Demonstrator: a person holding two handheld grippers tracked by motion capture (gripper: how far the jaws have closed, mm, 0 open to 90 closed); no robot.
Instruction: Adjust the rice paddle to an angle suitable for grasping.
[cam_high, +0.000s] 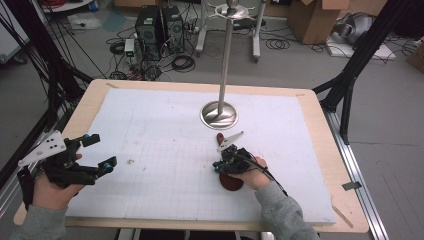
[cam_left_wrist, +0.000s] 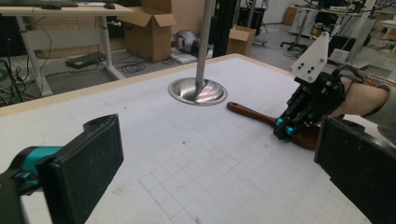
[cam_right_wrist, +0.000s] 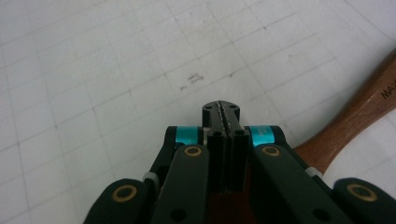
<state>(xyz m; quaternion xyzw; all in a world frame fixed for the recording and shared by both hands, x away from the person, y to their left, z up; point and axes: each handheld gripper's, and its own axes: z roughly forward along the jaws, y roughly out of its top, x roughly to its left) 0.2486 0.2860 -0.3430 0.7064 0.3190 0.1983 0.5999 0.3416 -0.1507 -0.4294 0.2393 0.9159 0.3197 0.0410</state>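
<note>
A brown wooden spoon (cam_high: 232, 183) lies on the white gridded mat (cam_high: 160, 125), its handle (cam_left_wrist: 250, 113) pointing toward a metal stand. My right gripper (cam_high: 220, 166) hovers low over the spoon's middle, tips toward the mat. In the right gripper view my right gripper (cam_right_wrist: 221, 112) has its jaws pressed together with nothing between them, and the spoon handle (cam_right_wrist: 355, 123) runs out from under it to the right. My left gripper (cam_high: 102, 150) rests at the mat's left edge, open and empty. Its wide-apart pads (cam_left_wrist: 88, 163) frame the right gripper (cam_left_wrist: 286, 129) farther off.
A steel stand with a round base (cam_high: 219, 115) and a tall pole rises at the mat's far middle. The mat covers a wooden table (cam_high: 325, 150). Beyond the table are computer towers (cam_high: 159, 30), cables, cardboard boxes (cam_high: 315, 17) and black frame legs.
</note>
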